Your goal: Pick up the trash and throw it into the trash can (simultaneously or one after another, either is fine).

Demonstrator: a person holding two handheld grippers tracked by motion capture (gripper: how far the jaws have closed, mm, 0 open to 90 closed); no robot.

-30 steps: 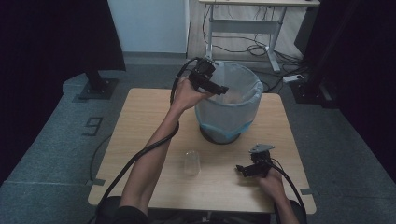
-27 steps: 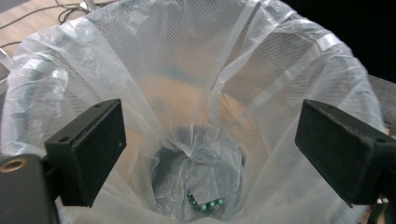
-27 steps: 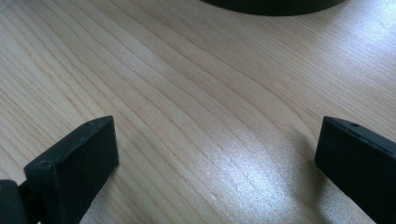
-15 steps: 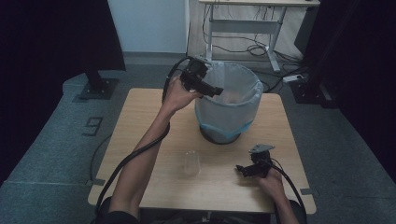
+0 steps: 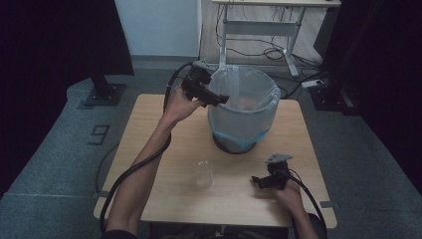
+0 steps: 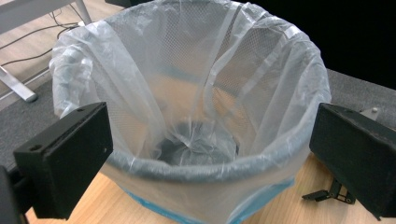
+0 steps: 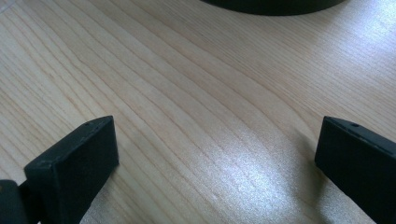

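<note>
Left gripper [image 5: 211,95] held above the near-left rim of the round grey bin lined with a clear plastic bag [image 5: 243,112], jaws just been opening, now spread wide, nothing between them. Bin stands at the far middle of the light wooden table [image 5: 149,129]. Right gripper [image 5: 262,180] rests low over the table's near right, released, empty. Clear plastic cup [image 5: 203,173] stands in front of the bin.

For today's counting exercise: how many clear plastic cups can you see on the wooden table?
1. The clear cup stands upright on the table, in front of the lined bin, between the person's two arms. Another could lie hidden inside the bin's bag.
</note>
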